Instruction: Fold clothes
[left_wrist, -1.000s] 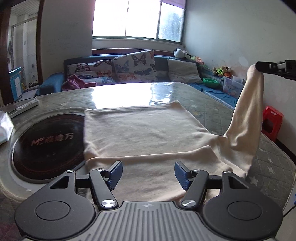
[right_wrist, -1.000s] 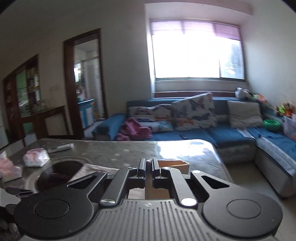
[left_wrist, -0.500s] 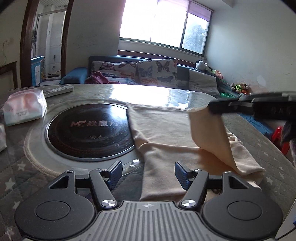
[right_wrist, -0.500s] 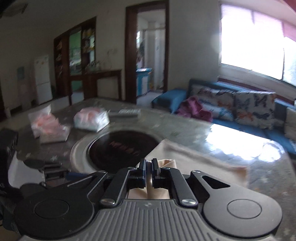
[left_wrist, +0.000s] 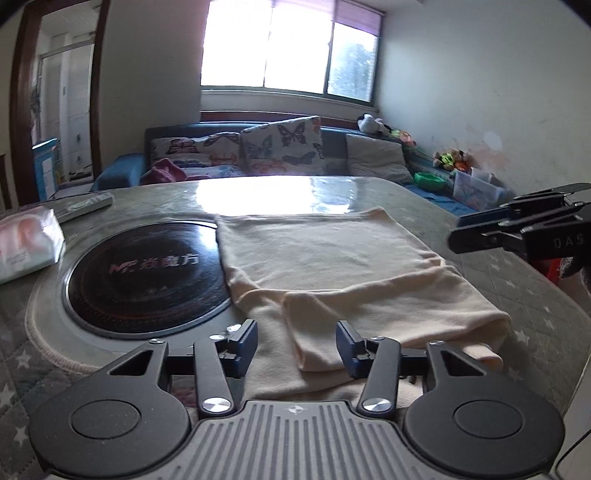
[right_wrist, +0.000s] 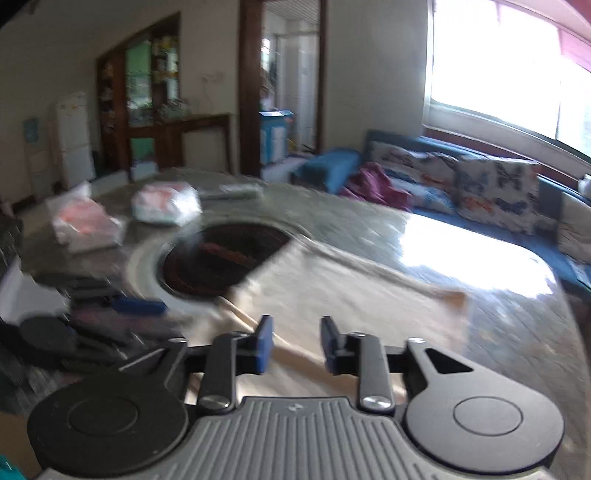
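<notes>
The cream garment lies flat on the tabletop, filling the centre of the left wrist view, its left edge overlapping the rim of the dark round cooktop set into the surface. A sleeve or side panel is laid across the body near the lower centre of the frame, so 1 fold looks done and the cloth rests in layers there, probably to narrow the piece before it is folded again.

The left gripper hangs low over the near hem with its jaws spread, 1 on either side of the folded layer and not pressing on it; they have just been closing a little, which reads as lining up for a pinch on that edge.

The right gripper shows at the right edge of the left wrist view, raised above the tabletop and apart from the cloth. In its own blurred view its jaws stand parted with nothing between them, only fabric underneath. They have just been opening, which fits letting go of the part now laid across.

A plastic-wrapped pack sits at the left edge, clear of the garment.
</notes>
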